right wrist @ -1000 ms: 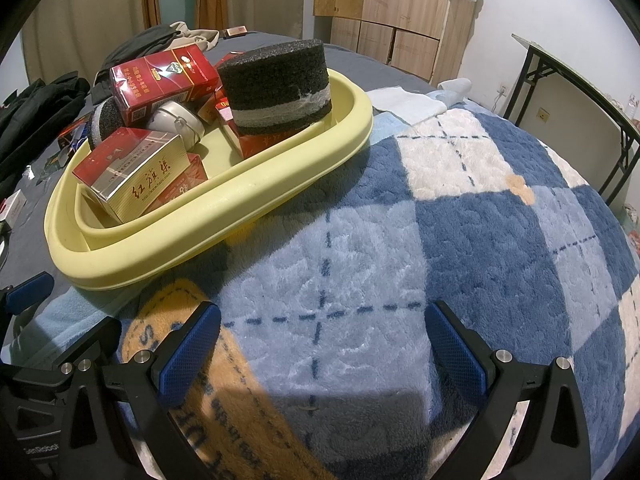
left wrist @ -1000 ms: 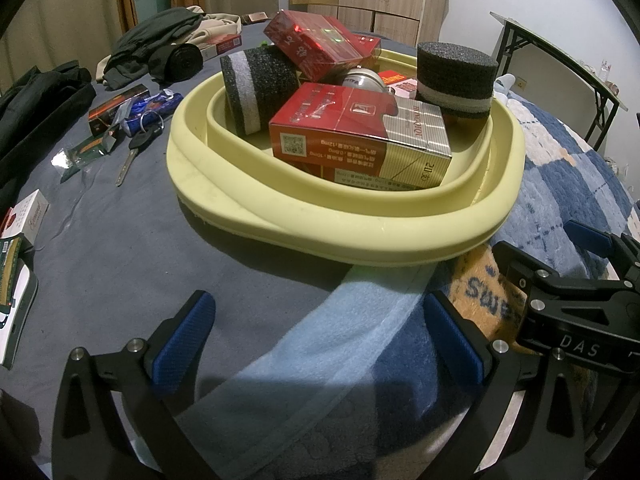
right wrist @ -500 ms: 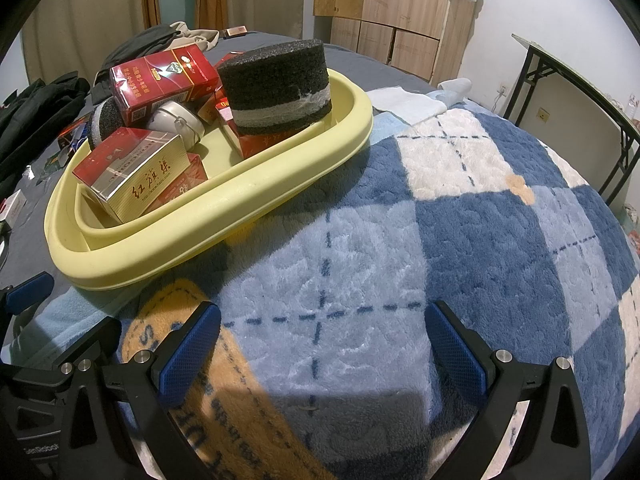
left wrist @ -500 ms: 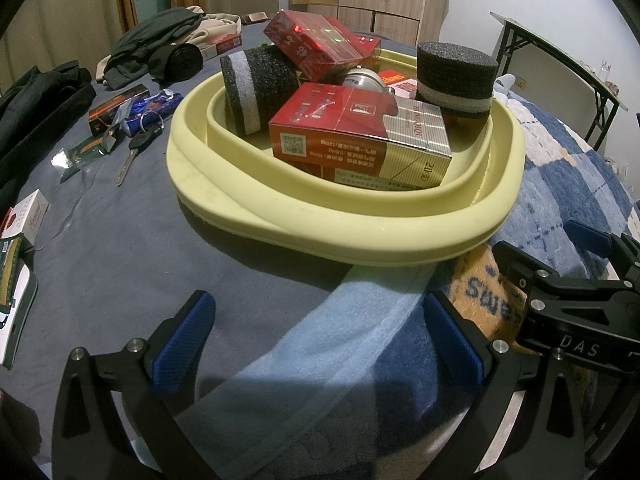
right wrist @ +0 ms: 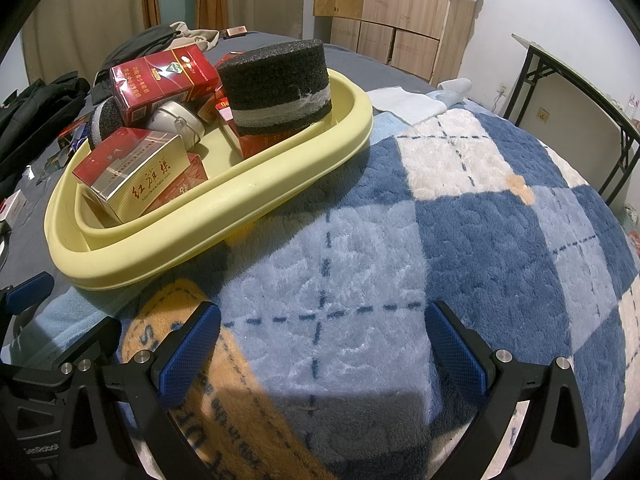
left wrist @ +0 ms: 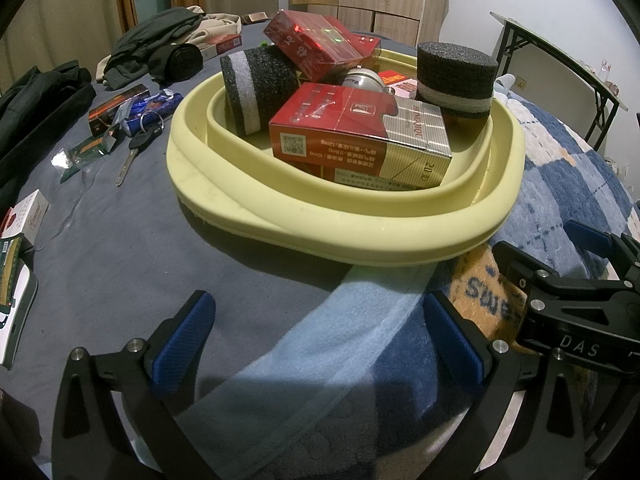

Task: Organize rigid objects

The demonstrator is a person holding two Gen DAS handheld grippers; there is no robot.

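A pale yellow basin [left wrist: 248, 208] [right wrist: 280, 184] sits on the bed. It holds red and gold cigarette boxes [left wrist: 360, 140] [right wrist: 132, 176], two dark foam cylinders [left wrist: 256, 88] [right wrist: 280, 84], and a small metal tin [right wrist: 176, 120]. My left gripper [left wrist: 318, 344] is open and empty, hovering just before the basin's near rim. My right gripper [right wrist: 322, 356] is open and empty over the blue plaid blanket [right wrist: 460, 240], to the right of the basin.
Keys [left wrist: 136, 148], small packets [left wrist: 116, 108] and a white box [left wrist: 32, 216] lie on the grey sheet at the left. Dark clothes [left wrist: 160, 44] lie at the back left. A folding table [right wrist: 580, 92] stands at the right. A wooden wardrobe [right wrist: 392, 8] stands behind.
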